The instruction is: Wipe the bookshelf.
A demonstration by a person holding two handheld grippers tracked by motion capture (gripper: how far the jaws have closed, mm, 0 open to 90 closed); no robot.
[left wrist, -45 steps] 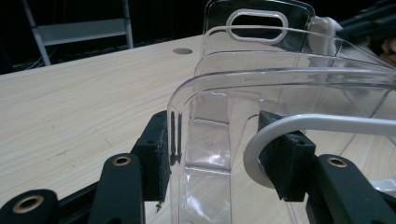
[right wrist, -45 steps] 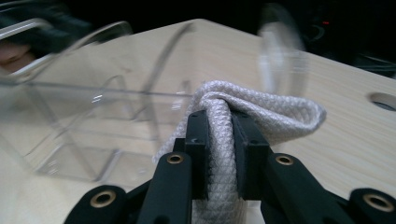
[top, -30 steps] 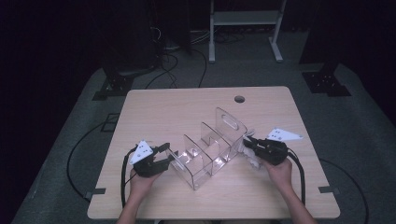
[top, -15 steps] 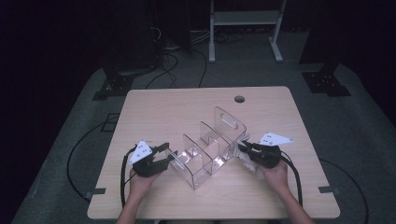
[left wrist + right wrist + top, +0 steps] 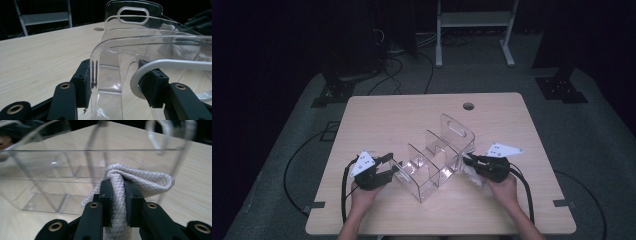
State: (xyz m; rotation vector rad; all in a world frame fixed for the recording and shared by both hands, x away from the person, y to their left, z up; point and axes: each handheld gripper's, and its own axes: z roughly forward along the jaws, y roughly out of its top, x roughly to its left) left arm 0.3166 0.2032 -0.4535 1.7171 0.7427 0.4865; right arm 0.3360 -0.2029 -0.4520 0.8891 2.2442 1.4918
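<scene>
A clear plastic organiser (image 5: 434, 160) with several compartments and a handle slot lies slantwise on the wooden table (image 5: 402, 117). My left gripper (image 5: 391, 167) is at its near-left end. In the left gripper view the left gripper (image 5: 117, 85) has its jaws astride the organiser's (image 5: 110, 75) curved corner wall, with a pad on each side. A white curved strand (image 5: 160, 63) crosses in front of the right pad. My right gripper (image 5: 467, 160) is at the organiser's right side, shut on a folded white braided rope (image 5: 145, 180). The rope (image 5: 473, 176) hangs under the right gripper (image 5: 117, 192), just outside the clear wall.
A round cable hole (image 5: 468, 106) sits in the table's far edge. A white metal frame (image 5: 472, 20) and dark stands are on the floor beyond. Black cables (image 5: 292, 165) run along the floor at the left.
My right gripper has moved a little left with the rope, closer to the organiser's side. The left gripper and the organiser have stayed put.
</scene>
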